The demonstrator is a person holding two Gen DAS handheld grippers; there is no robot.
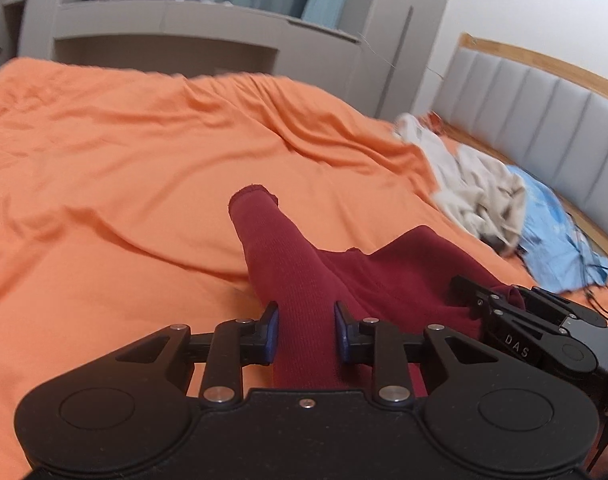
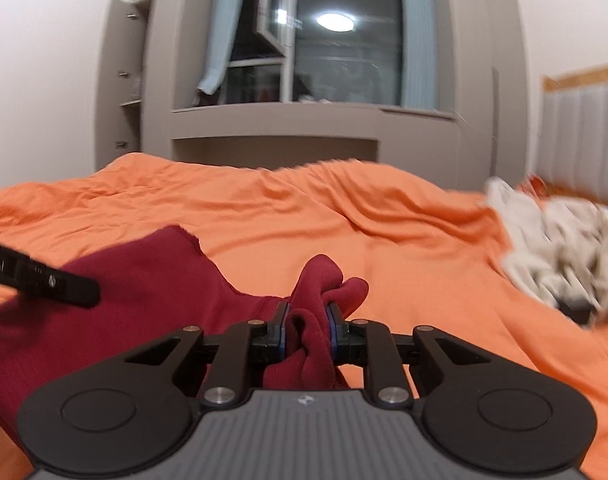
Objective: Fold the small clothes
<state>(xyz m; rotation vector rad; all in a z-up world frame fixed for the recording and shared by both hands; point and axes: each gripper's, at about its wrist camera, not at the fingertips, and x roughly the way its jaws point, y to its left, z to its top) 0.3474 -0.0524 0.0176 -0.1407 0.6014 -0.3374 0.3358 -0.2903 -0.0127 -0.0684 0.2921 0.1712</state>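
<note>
Left gripper (image 1: 306, 332) pinches a tubular leg of the dark red ribbed knit garment (image 1: 383, 268); right gripper (image 2: 307, 334) is clamped on a bunched corner. Garment hangs over the orange bedsheet (image 1: 124, 168). Judged light, limp, stretchy: hold hems and corners.

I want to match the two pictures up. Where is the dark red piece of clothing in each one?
Left wrist view: the dark red garment sits low in the middle, running between the left gripper fingers.
Right wrist view: it spreads across the lower left and bunches in the right gripper.
Shared landmark: the beige clothes pile on the orange bedsheet, far right in both.
</note>
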